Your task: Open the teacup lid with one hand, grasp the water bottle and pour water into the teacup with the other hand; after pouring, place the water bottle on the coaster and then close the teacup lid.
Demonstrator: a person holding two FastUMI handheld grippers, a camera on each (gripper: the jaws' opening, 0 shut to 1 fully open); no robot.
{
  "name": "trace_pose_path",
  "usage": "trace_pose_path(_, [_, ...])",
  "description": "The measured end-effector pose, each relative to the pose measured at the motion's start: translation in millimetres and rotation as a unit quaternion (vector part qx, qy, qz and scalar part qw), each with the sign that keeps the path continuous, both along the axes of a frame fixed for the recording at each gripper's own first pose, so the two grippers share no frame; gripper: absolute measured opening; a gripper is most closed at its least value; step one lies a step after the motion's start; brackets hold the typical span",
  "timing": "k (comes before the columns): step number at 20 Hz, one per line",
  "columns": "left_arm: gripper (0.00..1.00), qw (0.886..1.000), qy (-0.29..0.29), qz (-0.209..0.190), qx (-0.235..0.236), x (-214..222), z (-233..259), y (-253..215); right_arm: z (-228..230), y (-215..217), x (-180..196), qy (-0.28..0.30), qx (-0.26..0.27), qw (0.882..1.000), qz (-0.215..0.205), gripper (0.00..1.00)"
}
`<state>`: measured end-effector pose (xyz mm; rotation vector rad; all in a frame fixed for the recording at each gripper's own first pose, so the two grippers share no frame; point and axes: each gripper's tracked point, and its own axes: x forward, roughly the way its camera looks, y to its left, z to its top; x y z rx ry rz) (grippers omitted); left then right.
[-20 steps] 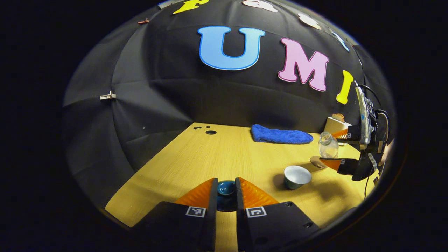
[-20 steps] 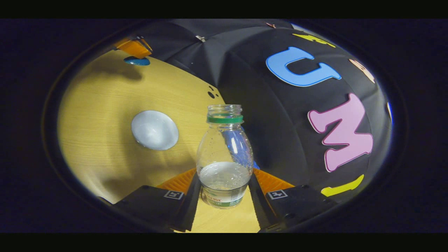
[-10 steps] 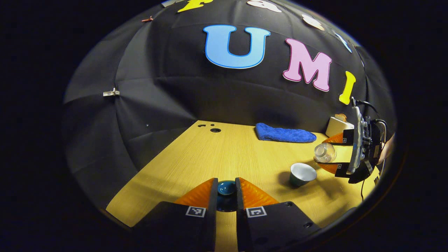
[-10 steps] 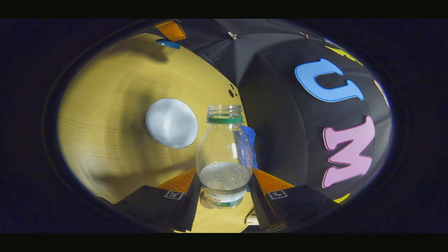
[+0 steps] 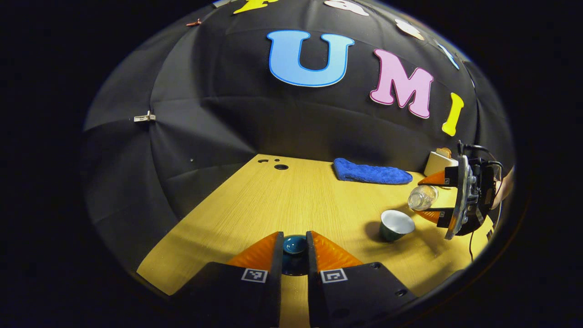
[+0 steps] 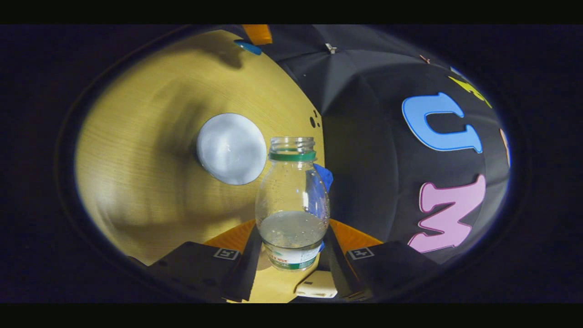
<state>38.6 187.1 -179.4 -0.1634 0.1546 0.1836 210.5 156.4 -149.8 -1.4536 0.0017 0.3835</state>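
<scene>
The right gripper [image 6: 291, 248] clamps the water bottle [image 6: 292, 200], tilted beside the open teacup [image 5: 396, 224]. The left gripper's [image 5: 294, 249] fingers pinch the teacup lid [image 5: 294, 245] above the bench [image 5: 273, 200].

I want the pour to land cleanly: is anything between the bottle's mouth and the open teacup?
Nothing visible. The water bottle, held tilted in the right gripper, has its mouth beside the teacup; the lid sits off in the left gripper.

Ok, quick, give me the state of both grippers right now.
Left gripper: shut on the teacup lid, held away from the teacup.
Right gripper: shut on the water bottle, tipped toward the teacup.
</scene>
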Motion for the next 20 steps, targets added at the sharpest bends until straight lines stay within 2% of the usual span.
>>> trace_pose_path(2, [0.28,1.000,0.000,0.001,-0.003,-1,-1,1,-1,2,0,-0.001,-0.014,1.000,0.006,0.71])
trace_pose_path(3, [0.24,1.000,0.000,0.002,-0.003,-1,-2,2,-1,3,1,-0.003,-0.023,1.000,0.010,0.71])
trace_pose_path(4, [0.28,1.000,0.000,0.002,-0.003,-2,-2,2,-1,3,1,-0.005,-0.030,0.999,0.015,0.71])
trace_pose_path(5, [0.24,1.000,0.000,0.002,-0.004,-2,-3,1,-2,3,1,-0.006,-0.036,0.999,0.016,0.71])
trace_pose_path(6, [0.28,1.000,0.001,0.001,-0.004,-1,-3,0,-3,1,2,-0.006,-0.040,0.999,0.016,0.71])
trace_pose_path(8, [0.24,1.000,0.004,0.001,-0.002,-3,-6,2,-2,2,4,-0.008,-0.048,0.999,0.017,0.71])
trace_pose_path(10, [0.28,1.000,0.007,0.001,-0.005,-4,-9,1,-4,-1,5,-0.006,-0.055,0.998,0.014,0.71])
trace_pose_path(13, [0.28,1.000,0.010,0.001,-0.007,-5,-11,2,-5,-2,8,-0.006,-0.066,0.998,0.013,0.71])
trace_pose_path(14, [0.24,1.000,0.010,0.001,-0.007,-6,-11,2,-6,-3,7,-0.007,-0.070,0.997,0.015,0.71])
trace_pose_path(16, [0.28,1.000,0.010,0.001,-0.009,-6,-12,2,-8,-4,7,-0.008,-0.079,0.997,0.017,0.71])
trace_pose_path(17, [0.28,1.000,0.011,0.001,-0.010,-6,-12,3,-8,-3,7,-0.010,-0.085,0.996,0.019,0.67])
trace_pose_path(18, [0.28,1.000,0.011,0.001,-0.010,-6,-12,3,-7,-3,7,-0.012,-0.093,0.995,0.021,0.71])
trace_pose_path(20, [0.28,1.000,0.010,0.002,-0.012,-7,-12,1,-8,-5,10,-0.014,-0.104,0.994,0.022,0.71])
